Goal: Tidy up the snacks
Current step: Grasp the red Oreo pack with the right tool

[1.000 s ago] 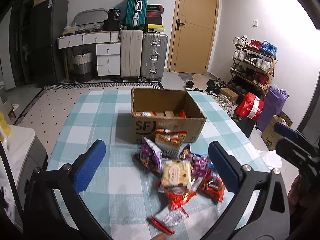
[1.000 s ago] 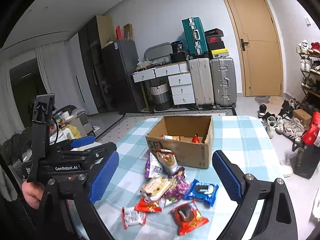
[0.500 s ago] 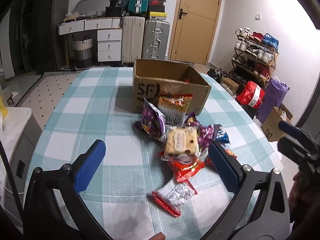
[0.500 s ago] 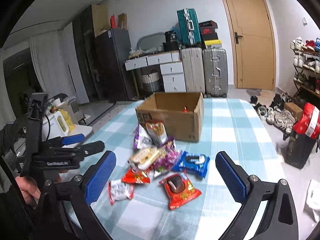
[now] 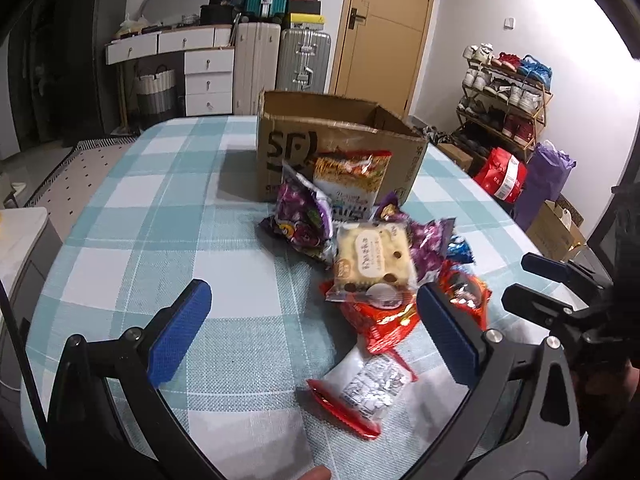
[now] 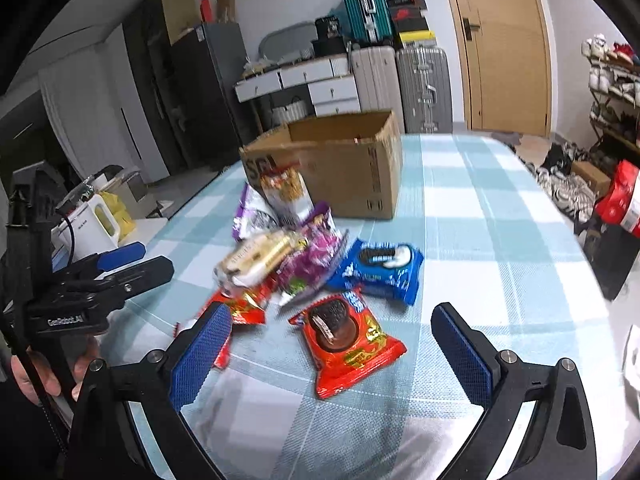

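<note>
A pile of snack packets lies on the checked tablecloth [image 5: 160,208] in front of an open cardboard box [image 5: 336,140]. The pile holds a cream biscuit pack [image 5: 372,256], a purple bag [image 5: 304,216], a noodle-print bag [image 5: 352,184], a red packet [image 5: 384,320] and a white-and-red packet [image 5: 360,388]. My left gripper [image 5: 312,332] is open and empty, low over the white-and-red packet. My right gripper [image 6: 332,356] is open and empty, its fingers either side of a red cookie packet [image 6: 344,340]. A blue cookie pack [image 6: 380,268] lies beyond it. The box [image 6: 336,168] also shows there.
Suitcases [image 5: 280,52] and white drawers [image 5: 208,72] stand at the back wall by a wooden door [image 5: 384,28]. A shoe rack [image 5: 508,92] and bags [image 5: 500,176] are right of the table. A white kettle [image 6: 96,220] stands to the left.
Both grippers have moved down and forward toward the snack pile, which now looms larger. Both stay open and empty.
</note>
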The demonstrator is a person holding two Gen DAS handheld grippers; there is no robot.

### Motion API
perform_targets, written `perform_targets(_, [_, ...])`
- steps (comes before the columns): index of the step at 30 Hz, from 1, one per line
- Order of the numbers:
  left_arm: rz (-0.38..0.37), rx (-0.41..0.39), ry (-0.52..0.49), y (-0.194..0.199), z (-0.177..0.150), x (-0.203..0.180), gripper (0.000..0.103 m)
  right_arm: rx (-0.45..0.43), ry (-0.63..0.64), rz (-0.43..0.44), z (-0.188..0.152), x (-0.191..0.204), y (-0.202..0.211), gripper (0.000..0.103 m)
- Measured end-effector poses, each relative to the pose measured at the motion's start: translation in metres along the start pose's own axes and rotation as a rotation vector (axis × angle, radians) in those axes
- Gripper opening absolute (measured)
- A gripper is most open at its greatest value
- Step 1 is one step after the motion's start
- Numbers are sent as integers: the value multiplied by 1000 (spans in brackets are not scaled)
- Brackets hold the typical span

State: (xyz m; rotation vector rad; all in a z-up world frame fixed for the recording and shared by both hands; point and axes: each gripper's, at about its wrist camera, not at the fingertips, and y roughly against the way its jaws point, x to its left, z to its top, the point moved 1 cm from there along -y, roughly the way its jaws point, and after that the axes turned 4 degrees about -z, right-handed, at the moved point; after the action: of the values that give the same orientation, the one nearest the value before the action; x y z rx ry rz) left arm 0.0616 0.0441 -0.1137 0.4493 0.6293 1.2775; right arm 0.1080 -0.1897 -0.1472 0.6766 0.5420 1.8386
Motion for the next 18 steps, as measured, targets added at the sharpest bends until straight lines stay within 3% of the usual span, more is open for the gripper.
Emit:
perform_targets(6, [-17,53,72,-27,-7,17,102,64,12,-33,-4,-4,-28,102])
perform_targets(15, [-37,104,87,-44,-15,27,102,158,29,-52,-3,-5,-60,101])
perform_targets(17, [-36,101,92,-45,-15,30,102,167,32,-53,-3,-5,-64,97])
perform_targets(18, [-38,102,98,-46,-15,31,102,186,35,-50,-3,-5,-69,85])
